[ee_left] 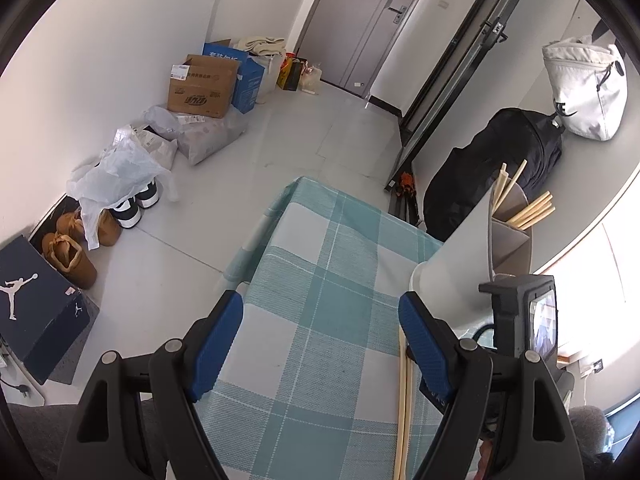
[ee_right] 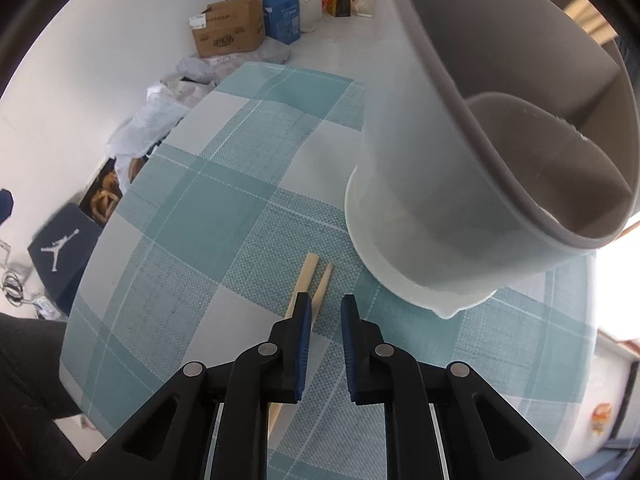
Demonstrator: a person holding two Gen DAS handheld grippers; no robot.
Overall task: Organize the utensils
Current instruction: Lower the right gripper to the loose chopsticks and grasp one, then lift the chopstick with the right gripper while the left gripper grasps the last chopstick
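Note:
A pair of pale wooden chopsticks point(ee_right: 310, 276) lies on the teal checked tablecloth point(ee_right: 200, 200), just left of a tall grey-white utensil holder point(ee_right: 420, 200). My right gripper point(ee_right: 326, 300) hovers over the chopsticks' near part with a narrow gap between its blue pads. Nothing sits in that gap; the sticks pass under its left finger. In the left wrist view, the holder point(ee_left: 452, 264) has several chopsticks point(ee_left: 532, 210) standing in it. My left gripper point(ee_left: 320, 300) is wide open over the cloth and empty, and the loose pair point(ee_left: 403, 400) runs beside its right finger.
A black device with a small screen point(ee_left: 524, 316) sits close to the holder. On the floor to the left are a dark shoebox point(ee_left: 36, 300), shoes point(ee_left: 72, 256), plastic bags and cardboard boxes point(ee_left: 202, 88). A black bag point(ee_left: 500, 168) lies beyond the table.

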